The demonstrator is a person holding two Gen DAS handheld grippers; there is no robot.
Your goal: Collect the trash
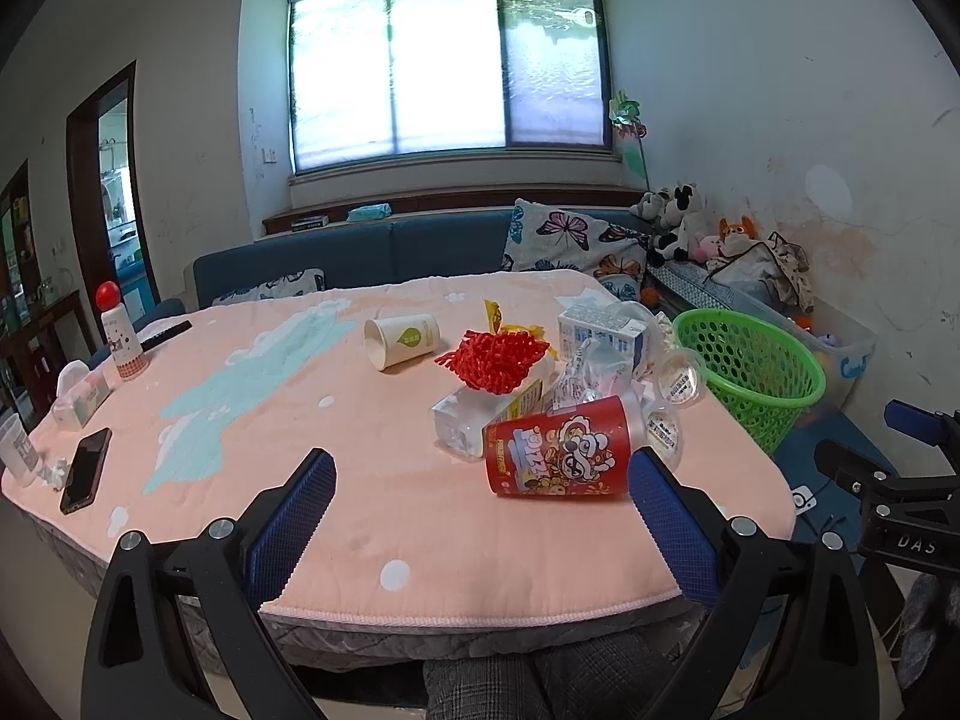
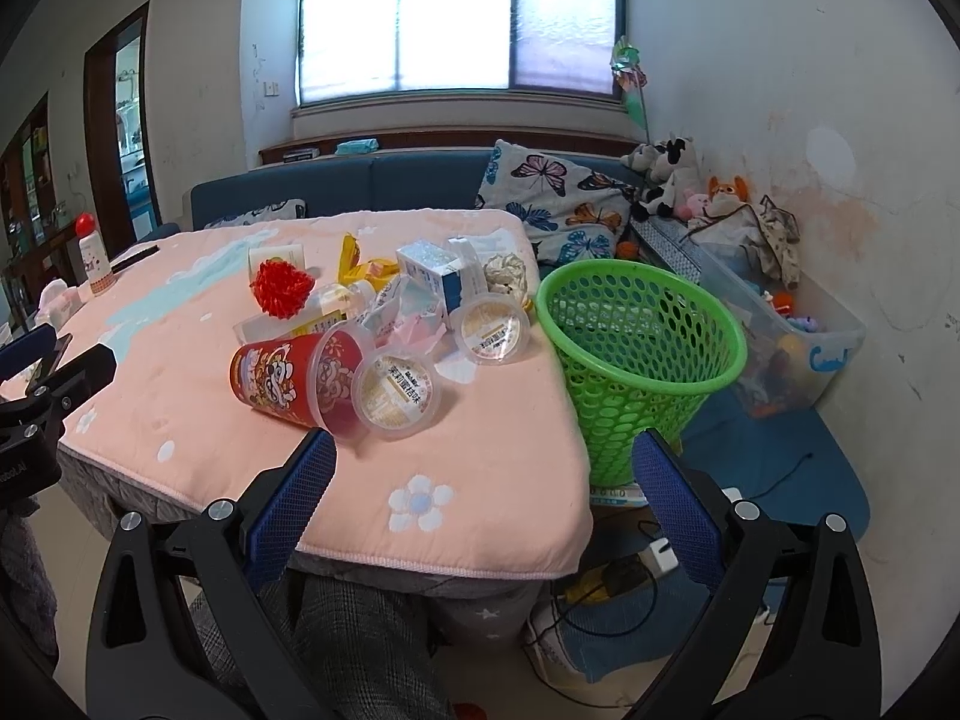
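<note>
Beyond both gaping tongs (image 1: pixel 480 474) (image 2: pixel 483 456) lies a red cup (image 1: pixel 558 456).

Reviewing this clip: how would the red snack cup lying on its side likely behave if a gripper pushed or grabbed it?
The red snack cup lies on its side, so a push would probably roll it in a curve. Its open mouth looks empty, so likely light. The thin wall may dent under a firm squeeze; both grippers, left and right, are open.

Black gripper (image 1: pixel 483 486), blue pads (image 1: pixel 288 516), silver screws
</note>
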